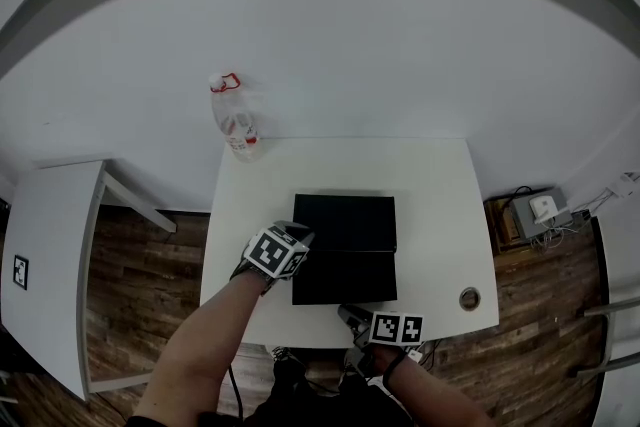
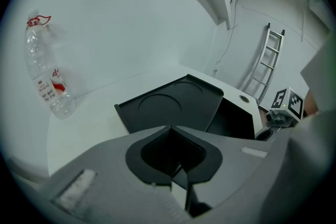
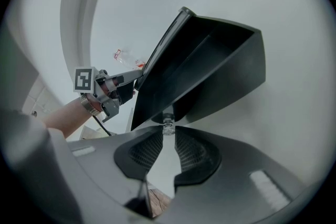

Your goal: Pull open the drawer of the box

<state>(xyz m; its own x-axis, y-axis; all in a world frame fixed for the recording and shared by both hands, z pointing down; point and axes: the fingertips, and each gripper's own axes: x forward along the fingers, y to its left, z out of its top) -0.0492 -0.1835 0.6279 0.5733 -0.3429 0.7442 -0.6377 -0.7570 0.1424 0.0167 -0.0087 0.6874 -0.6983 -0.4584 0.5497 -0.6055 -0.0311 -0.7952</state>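
A black box (image 1: 345, 220) sits mid-table, its lid (image 2: 173, 102) embossed with circles. Its drawer (image 1: 345, 280) stands pulled out toward the table's front edge, and the empty inside (image 3: 210, 68) shows in the right gripper view. My right gripper (image 3: 168, 131) is at the drawer front, with its pads closed on the small clear knob (image 3: 168, 125). My left gripper (image 1: 290, 250) rests by the box's left side, level with the seam between box and drawer. Its jaws meet with nothing between them (image 2: 178, 173). I cannot tell whether it touches the box.
A clear plastic bottle with a red label (image 1: 237, 125) lies at the white table's (image 1: 440, 215) back left corner. A small round object (image 1: 469, 298) sits near the front right corner. A second white table (image 1: 50, 245) stands to the left. A device with cables (image 1: 540, 210) is on the floor right.
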